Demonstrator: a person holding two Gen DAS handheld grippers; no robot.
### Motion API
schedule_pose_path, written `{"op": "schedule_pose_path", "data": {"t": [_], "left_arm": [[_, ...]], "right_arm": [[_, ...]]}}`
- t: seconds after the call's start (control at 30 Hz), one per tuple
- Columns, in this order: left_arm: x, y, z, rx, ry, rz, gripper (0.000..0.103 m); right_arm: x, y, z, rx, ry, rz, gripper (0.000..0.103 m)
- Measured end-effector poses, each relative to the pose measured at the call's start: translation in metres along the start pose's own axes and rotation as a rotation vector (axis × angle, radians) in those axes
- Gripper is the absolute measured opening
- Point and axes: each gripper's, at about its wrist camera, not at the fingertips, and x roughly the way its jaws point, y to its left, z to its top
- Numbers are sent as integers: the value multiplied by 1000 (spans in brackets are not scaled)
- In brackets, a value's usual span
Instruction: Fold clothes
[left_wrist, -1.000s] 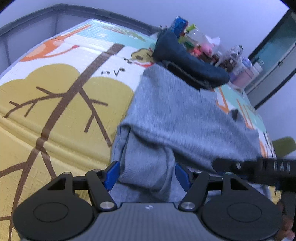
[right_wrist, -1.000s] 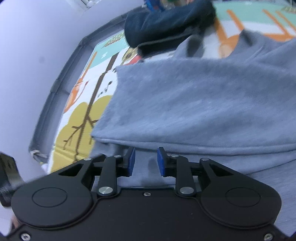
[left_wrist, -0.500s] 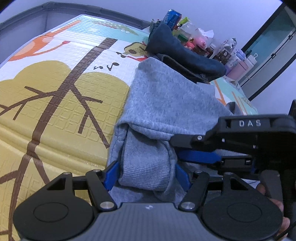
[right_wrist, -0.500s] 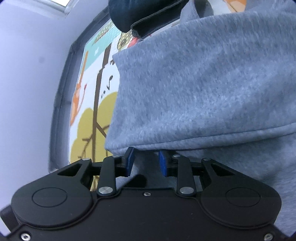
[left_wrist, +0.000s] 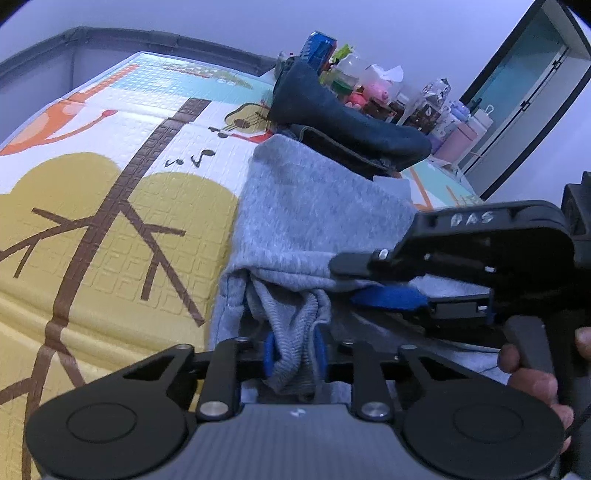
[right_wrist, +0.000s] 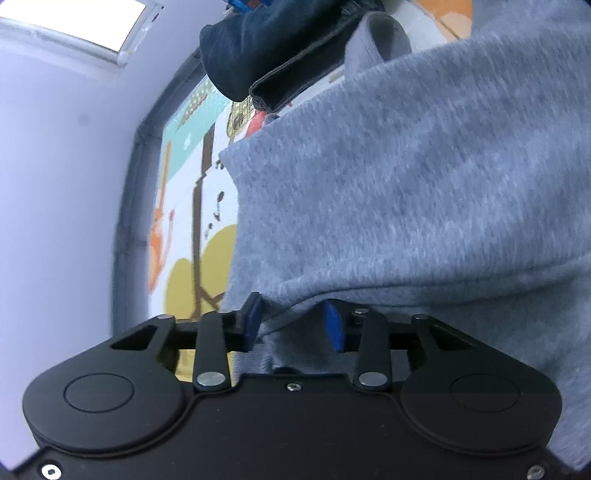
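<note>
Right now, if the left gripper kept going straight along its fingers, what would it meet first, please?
The left gripper is already pinching the grey garment, so it would push into that folded cloth first; the dark blue garment lies beyond, though depth is uncertain.

1. A padded play mat (left_wrist: 122, 206) with an embossed square texture covers the floor; it is printed with a brown branching tree, mustard-yellow foliage, orange shapes, teal patches and black musical notes.
2. A low dark-grey padded border (left_wrist: 122, 38) runs round the mat's far edges and meets in a corner.
3. Plain pale lavender-white walls (left_wrist: 229, 18) rise behind the border.
4. A dark-framed glass door or cabinet panel (left_wrist: 524, 92) stands at the far right.
5. A cluster of colourful toys and bottles (left_wrist: 373, 92) crowds the far end of the mat, too small to sort out.
6. A bright rectangular window (right_wrist: 70, 26) glows high on the wall in the right wrist view.
</note>
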Motion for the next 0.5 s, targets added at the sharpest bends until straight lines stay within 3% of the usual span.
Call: {"op": "schedule_pose_path", "data": {"t": [0.1, 0.33, 0.5], "left_arm": [[0, 2, 1, -19, -9, -12, 20], [-4, -17, 10, 61, -78, -31, 19], [5, -30, 21, 82, -78, -28, 19]], "right_arm": [[-8, 7, -2, -41, -31, 20, 12], [-38, 16, -5, -90, -84, 113, 8], [-55, 15, -7, -87, -96, 157, 2]]}}
